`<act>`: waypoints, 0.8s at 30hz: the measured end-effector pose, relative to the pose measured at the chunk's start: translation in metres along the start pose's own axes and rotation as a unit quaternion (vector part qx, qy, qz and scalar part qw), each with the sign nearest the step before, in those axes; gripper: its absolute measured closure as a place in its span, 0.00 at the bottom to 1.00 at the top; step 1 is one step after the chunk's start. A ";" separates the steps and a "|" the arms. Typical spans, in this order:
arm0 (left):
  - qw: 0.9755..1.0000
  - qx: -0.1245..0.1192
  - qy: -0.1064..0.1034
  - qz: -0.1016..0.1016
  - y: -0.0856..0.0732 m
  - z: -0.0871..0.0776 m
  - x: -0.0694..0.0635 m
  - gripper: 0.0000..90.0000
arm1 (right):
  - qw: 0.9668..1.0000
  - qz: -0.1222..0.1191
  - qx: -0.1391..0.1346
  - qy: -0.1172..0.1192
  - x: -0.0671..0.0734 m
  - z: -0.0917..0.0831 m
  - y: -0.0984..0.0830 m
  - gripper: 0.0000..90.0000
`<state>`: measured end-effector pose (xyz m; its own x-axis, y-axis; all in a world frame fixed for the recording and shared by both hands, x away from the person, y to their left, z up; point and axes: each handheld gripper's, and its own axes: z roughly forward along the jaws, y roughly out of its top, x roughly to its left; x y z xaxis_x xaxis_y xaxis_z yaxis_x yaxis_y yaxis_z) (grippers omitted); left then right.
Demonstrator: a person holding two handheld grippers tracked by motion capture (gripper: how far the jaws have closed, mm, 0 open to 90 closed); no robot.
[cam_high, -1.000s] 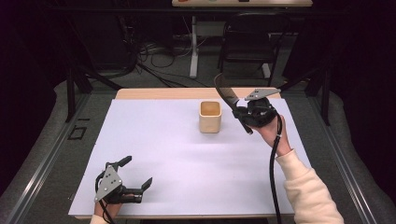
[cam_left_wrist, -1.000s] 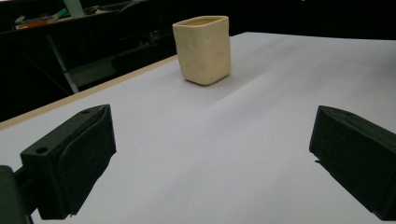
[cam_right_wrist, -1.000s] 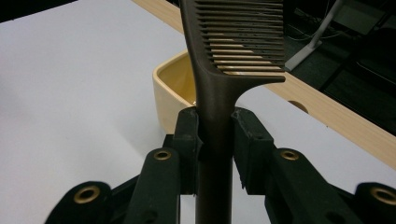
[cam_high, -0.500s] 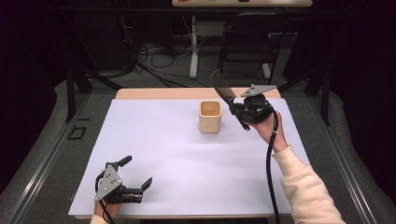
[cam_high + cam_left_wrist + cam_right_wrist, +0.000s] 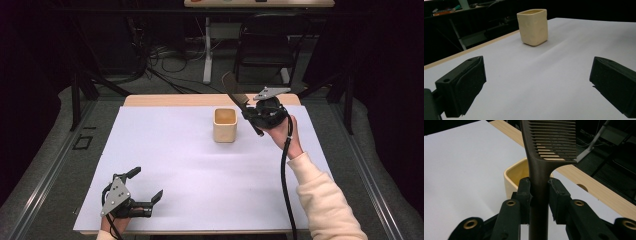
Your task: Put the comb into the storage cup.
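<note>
A dark comb (image 5: pixel 541 157) with fine teeth stands between the jaws of my right gripper (image 5: pixel 539 195), which is shut on its handle. In the high view the right gripper (image 5: pixel 248 115) is held up just right of a cream square cup (image 5: pixel 225 125), with the comb (image 5: pixel 235 92) slanting up and back to the left. The cup (image 5: pixel 517 173) shows right behind the jaws, its opening upward. My left gripper (image 5: pixel 146 186) rests open at the near left of the table, nothing between its pads (image 5: pixel 464 85). The cup (image 5: pixel 533 23) stands far ahead of it.
A white sheet (image 5: pixel 185 170) covers most of the wooden table (image 5: pixel 170 100). Behind the table's far edge are a dark chair (image 5: pixel 265 45), a white table leg (image 5: pixel 207 55) and cables on the floor. A black cable (image 5: pixel 285 180) hangs from the right gripper along the cream sleeve.
The right gripper with the comb has shifted slightly left and toward the cup. The left gripper has not moved.
</note>
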<state>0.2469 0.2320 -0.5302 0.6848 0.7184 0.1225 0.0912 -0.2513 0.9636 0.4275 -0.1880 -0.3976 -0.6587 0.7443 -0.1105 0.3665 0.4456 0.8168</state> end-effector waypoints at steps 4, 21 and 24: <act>1.000 0.000 0.000 -0.002 0.000 0.000 0.000 0.00 | 1.000 -0.002 0.000 0.000 0.001 0.002 0.002 0.80; 1.000 -0.001 0.000 -0.001 0.000 0.000 0.000 0.00 | 1.000 -0.005 -0.018 -0.006 0.004 0.010 0.013 0.80; 1.000 -0.001 0.000 -0.002 0.000 0.000 0.000 0.00 | 1.000 -0.008 -0.022 -0.007 0.005 0.011 0.015 0.80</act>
<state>0.2471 0.2322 -0.5303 0.6847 0.7190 0.1193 0.0927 -0.2482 0.9643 0.4367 -0.1726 -0.3922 -0.6541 0.7449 -0.1314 0.3266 0.4348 0.8392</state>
